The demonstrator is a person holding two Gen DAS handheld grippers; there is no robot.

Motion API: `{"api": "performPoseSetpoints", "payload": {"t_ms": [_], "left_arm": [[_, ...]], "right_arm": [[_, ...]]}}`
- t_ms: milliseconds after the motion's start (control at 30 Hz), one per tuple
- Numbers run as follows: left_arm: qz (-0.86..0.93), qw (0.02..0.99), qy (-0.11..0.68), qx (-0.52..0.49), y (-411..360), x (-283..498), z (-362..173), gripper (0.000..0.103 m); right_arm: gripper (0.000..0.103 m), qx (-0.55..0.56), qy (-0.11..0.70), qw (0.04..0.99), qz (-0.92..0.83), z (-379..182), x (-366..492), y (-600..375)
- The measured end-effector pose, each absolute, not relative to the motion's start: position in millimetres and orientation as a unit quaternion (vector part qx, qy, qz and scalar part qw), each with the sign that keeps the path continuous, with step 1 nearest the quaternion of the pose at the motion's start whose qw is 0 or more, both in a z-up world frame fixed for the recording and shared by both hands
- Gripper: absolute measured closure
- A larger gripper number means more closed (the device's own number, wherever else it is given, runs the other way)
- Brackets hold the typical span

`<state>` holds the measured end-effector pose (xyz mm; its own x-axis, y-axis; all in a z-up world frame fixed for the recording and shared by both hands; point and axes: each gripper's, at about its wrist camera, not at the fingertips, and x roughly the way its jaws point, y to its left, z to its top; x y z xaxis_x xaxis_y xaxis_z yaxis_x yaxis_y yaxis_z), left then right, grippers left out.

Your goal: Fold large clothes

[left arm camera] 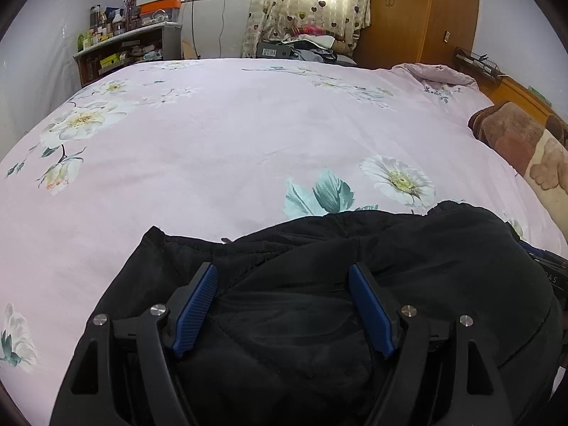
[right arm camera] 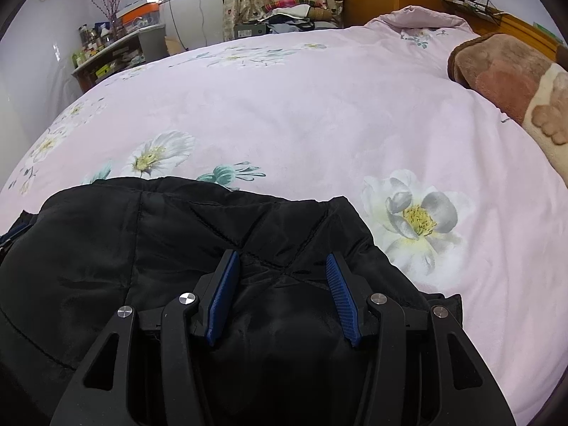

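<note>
A large black quilted garment (left arm camera: 408, 269) lies bunched on the near part of a pink floral bed cover (left arm camera: 230, 142). It also shows in the right wrist view (right arm camera: 149, 234). My left gripper (left arm camera: 284, 269) is open, its blue-padded fingers (left arm camera: 197, 305) spread above the garment's left part, holding nothing. My right gripper (right arm camera: 282, 259) is open, its fingers (right arm camera: 342, 298) spread above the garment's right part near its edge. The near part of the garment is hidden under both grippers.
A brown plush blanket (left arm camera: 522, 145) lies at the bed's right side, and shows in the right wrist view (right arm camera: 514, 85). A cluttered shelf (left arm camera: 120, 46) stands at the far left. A wooden wardrobe (left arm camera: 419, 14) and curtained window (left arm camera: 305, 3) are beyond the bed.
</note>
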<state>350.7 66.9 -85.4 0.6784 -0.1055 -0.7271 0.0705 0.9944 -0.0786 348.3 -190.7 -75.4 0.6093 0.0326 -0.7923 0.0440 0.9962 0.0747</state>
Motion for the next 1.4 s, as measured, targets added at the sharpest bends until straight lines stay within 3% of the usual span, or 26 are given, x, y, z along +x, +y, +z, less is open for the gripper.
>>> {"api": "performPoseSetpoints", "payload": {"t_ms": [667, 833, 1033, 1167, 1400], "left_arm": [[-0.039, 0.907, 0.419, -0.008, 61.5, 357.1, -81.9, 0.024], [-0.04, 0.899, 0.437, 0.004, 59.0, 354.3, -56.9, 0.03], [-0.053, 0.923, 0.381, 0.013, 67.8, 324.9, -21.0, 0.031], [-0.02, 0.904, 0.425, -0.026, 96.1, 341.4, -52.4, 0.031], [-0.019, 0.908, 0.417, -0.041, 94.3, 351.9, -76.0, 0.03]], "right_arm": [[0.052, 0.042, 0.448, 0.893, -0.006, -74.1, 352.1, -190.3], [0.052, 0.022, 0.458, 0.889, -0.017, -43.7, 347.2, -184.2], [0.052, 0.035, 0.402, 0.914, 0.045, 9.2, 316.9, -136.7], [0.052, 0.015, 0.424, 0.901, 0.089, -9.6, 329.1, -91.2], [0.052, 0.018, 0.441, 0.893, 0.09, -56.6, 355.6, -90.3]]}}
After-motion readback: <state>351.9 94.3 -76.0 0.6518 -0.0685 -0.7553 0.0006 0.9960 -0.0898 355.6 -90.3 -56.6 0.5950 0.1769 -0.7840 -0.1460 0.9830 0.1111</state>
